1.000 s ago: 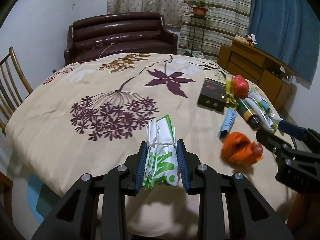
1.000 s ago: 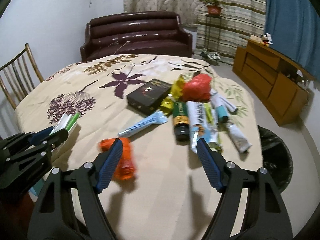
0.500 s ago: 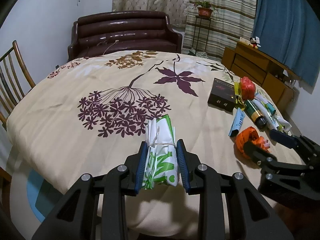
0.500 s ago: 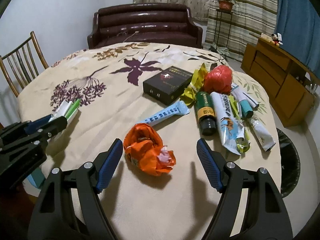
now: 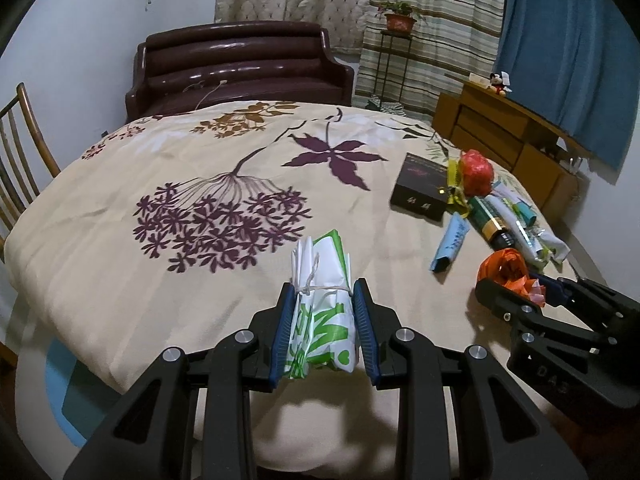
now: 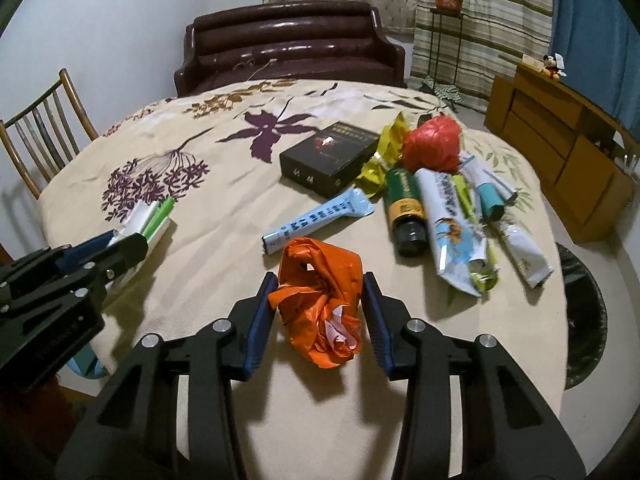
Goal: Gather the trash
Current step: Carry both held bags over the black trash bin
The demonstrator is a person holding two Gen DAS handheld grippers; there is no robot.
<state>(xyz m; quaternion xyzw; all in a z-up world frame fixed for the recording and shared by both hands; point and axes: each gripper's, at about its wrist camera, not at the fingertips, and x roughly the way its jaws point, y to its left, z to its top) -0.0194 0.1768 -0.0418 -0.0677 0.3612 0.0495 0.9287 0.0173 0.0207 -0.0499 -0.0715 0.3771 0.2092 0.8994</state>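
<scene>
My left gripper (image 5: 322, 292) is shut on a folded white-and-green plastic bag bundle (image 5: 320, 320) tied with string, held over the near edge of the table. It also shows at the left of the right wrist view as the left gripper (image 6: 120, 244). A crumpled orange plastic bag (image 6: 320, 292) lies on the floral tablecloth (image 6: 200, 184). My right gripper (image 6: 318, 280) straddles it with its jaws closing, and the blue pads touch both sides of the bag. From the left wrist view, the right gripper (image 5: 516, 284) sits on the orange bag (image 5: 504, 266).
Beyond the orange bag lie a blue tube (image 6: 320, 220), a black box (image 6: 328, 156), a dark bottle (image 6: 404, 208), a red bag (image 6: 432, 144) and several packets (image 6: 452, 232). A black-lined bin (image 6: 580, 312) stands right of the table, a chair (image 6: 44, 136) left, a sofa (image 6: 288, 44) behind.
The right gripper moved forward over the orange bag and its jaws narrowed around it. The left gripper stayed in place with the bundle.
</scene>
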